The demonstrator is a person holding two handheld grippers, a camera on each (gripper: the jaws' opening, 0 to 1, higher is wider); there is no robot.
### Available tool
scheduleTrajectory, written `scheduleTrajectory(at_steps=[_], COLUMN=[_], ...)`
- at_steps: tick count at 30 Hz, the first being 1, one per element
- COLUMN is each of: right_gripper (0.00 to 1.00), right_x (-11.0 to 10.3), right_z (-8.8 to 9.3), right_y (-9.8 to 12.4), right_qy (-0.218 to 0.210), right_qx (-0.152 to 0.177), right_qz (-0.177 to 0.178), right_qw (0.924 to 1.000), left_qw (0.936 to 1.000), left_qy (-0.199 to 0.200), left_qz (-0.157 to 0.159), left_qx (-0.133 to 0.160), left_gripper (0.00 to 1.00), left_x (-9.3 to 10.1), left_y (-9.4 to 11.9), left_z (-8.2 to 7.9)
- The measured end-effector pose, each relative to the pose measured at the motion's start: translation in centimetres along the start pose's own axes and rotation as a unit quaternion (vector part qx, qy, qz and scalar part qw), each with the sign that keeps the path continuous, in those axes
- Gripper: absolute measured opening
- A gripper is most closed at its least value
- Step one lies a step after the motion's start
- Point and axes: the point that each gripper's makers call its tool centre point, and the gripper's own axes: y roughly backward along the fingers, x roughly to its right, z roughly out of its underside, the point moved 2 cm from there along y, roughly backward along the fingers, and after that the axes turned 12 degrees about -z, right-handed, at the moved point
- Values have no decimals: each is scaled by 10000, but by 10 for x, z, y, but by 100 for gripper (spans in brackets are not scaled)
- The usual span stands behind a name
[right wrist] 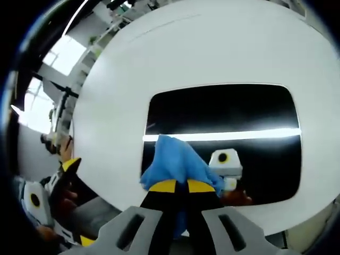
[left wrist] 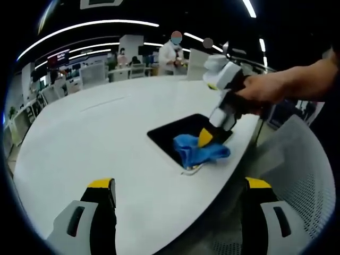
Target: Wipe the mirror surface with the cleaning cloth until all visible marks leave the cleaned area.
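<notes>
A dark rectangular mirror (left wrist: 178, 133) (right wrist: 223, 114) lies flat on the white table, reflecting a ceiling light strip. A blue cleaning cloth (left wrist: 199, 150) (right wrist: 175, 164) rests bunched on the mirror's near edge. My right gripper (left wrist: 206, 139) (right wrist: 177, 185) is shut on the cloth and presses it onto the glass, held by a hand. My left gripper (left wrist: 178, 191) stands open above the table's front edge, apart from the mirror; it also shows at the left of the right gripper view (right wrist: 64, 175).
The white oval table (left wrist: 95, 133) stretches far back. A grey mesh chair (left wrist: 297, 170) stands beside the table's right edge. Chairs, desks and people stand in the background.
</notes>
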Motion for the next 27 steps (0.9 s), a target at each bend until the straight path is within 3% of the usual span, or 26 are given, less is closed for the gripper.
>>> scheduleTrajectory(at_steps=[27], right_gripper=[0], right_x=[-21], right_z=[1], right_y=[-14], right_qy=[124], right_qx=[-134], right_qz=[-127], right_qw=[9998], left_qw=[10000], left_qy=[46], left_qz=[-51], left_qx=[72], left_gripper=[99], left_x=[-3], left_y=[0], left_z=[-2])
